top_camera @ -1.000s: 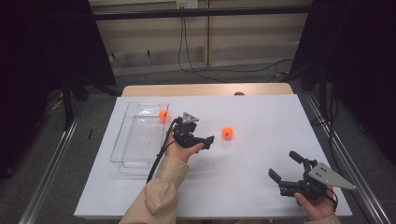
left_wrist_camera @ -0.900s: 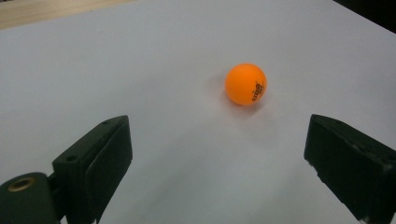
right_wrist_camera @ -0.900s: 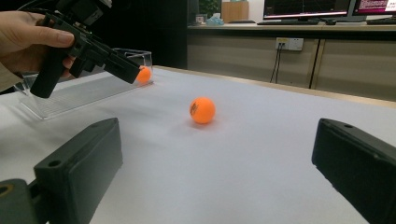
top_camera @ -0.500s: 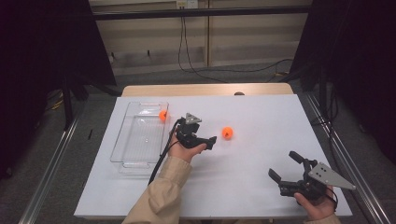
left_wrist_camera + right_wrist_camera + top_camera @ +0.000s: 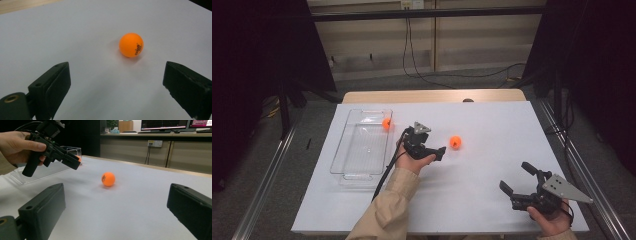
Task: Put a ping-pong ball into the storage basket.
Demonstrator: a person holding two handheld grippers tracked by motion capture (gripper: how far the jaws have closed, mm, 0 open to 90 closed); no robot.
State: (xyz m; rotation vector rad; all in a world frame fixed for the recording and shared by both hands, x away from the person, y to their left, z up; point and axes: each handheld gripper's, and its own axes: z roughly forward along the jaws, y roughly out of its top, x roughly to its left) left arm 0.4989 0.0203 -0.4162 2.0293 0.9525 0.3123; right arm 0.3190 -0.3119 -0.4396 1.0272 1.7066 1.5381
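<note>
The left gripper (image 5: 438, 150) is hovering with its jaws standing wide apart and holding nothing; the small orange plastic ball (image 5: 455, 142) is lying on the white table (image 5: 472, 195) just ahead of its tips. The right gripper (image 5: 518, 179) is also gaping wide and empty, well short of that ball. A second orange ball (image 5: 386, 124) is sitting in the clear plastic tray (image 5: 357, 167) behind the left gripper.

Beige sleeve (image 5: 384, 212), black left gripper (image 5: 437, 152), trailing cable, grey three-cornered plate (image 5: 566, 187)

Ball (image 5: 455, 142) on table (image 5: 492, 175), mid-surface, just right of left gripper (image 5: 438, 150). Tray (image 5: 357, 167) at table's left side, second ball (image 5: 386, 124) in its far right corner. Right gripper (image 5: 516, 178) at near right corner.
</note>
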